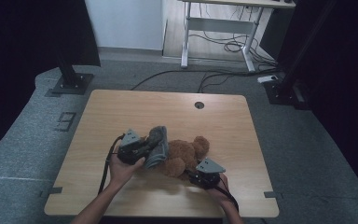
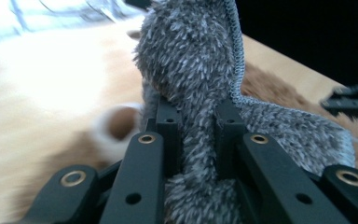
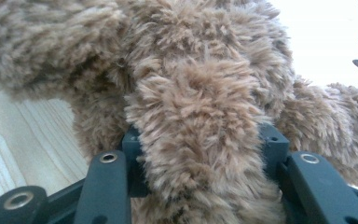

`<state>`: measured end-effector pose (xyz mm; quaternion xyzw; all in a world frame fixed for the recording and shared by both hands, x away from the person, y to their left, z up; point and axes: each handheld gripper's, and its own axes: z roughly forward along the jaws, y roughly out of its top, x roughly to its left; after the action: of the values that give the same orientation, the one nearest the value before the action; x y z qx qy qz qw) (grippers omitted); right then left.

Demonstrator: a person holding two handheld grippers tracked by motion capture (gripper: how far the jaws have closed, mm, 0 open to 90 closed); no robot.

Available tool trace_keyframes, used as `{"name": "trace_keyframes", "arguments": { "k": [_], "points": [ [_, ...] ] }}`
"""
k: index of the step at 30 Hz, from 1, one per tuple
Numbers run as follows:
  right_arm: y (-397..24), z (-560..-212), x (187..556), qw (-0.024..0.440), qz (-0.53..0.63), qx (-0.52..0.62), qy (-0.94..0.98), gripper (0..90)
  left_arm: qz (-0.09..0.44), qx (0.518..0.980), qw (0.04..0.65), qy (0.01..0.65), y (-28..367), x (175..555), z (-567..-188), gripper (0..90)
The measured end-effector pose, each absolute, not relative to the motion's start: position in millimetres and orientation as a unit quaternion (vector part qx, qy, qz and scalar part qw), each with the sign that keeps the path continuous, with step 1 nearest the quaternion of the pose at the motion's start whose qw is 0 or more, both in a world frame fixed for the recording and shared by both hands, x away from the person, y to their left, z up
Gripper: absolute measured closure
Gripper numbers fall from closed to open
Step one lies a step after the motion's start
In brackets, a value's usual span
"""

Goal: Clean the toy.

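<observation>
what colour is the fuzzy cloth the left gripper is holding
Grey, with a stitched edge; the cloth shows best in the left gripper view.

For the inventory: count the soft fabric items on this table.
2: a brown plush teddy bear lying at the table's centre, and a grey fluffy cloth draped over its left side. More could hide underneath.

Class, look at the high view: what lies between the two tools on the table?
Between the left tool and the right tool lie the grey cloth and the brown teddy bear, seen in the high view.
</observation>
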<state>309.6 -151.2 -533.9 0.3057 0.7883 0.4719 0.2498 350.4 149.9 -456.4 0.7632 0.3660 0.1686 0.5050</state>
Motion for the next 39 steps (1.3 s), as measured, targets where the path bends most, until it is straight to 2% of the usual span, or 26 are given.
{"name": "trace_keyframes", "arguments": {
  "k": [5, 16, 25, 31, 39],
  "points": [
    [-153.1, -534.2, 309.9, 0.247, 0.473, 0.308, 0.787, 51.6, 0.184, 0.747, 0.496, 0.402, 178.5, 359.1, -455.8, 76.1],
    [-154.4, -535.1, 310.3, 0.246, 0.473, 0.31, 0.787, 51.5, 0.17, 0.735, 0.461, 0.467, 227.7, 361.1, -496.1, 76.1],
    [-150.6, -535.8, 305.0, 0.248, 0.465, 0.328, 0.784, 48.3, 0.172, 0.74, 0.457, 0.463, 222.2, 353.9, -504.3, 76.4],
    [-146.8, -540.3, 292.9, 0.231, 0.449, 0.344, 0.792, 47.7, 0.161, 0.741, 0.465, 0.458, 223.0, 346.2, -510.8, 76.5],
    [-138.3, -544.0, 289.4, 0.256, 0.425, 0.339, 0.799, 48.0, 0.155, 0.74, 0.464, 0.462, 221.0, 348.4, -515.0, 76.5]
  ]
}}
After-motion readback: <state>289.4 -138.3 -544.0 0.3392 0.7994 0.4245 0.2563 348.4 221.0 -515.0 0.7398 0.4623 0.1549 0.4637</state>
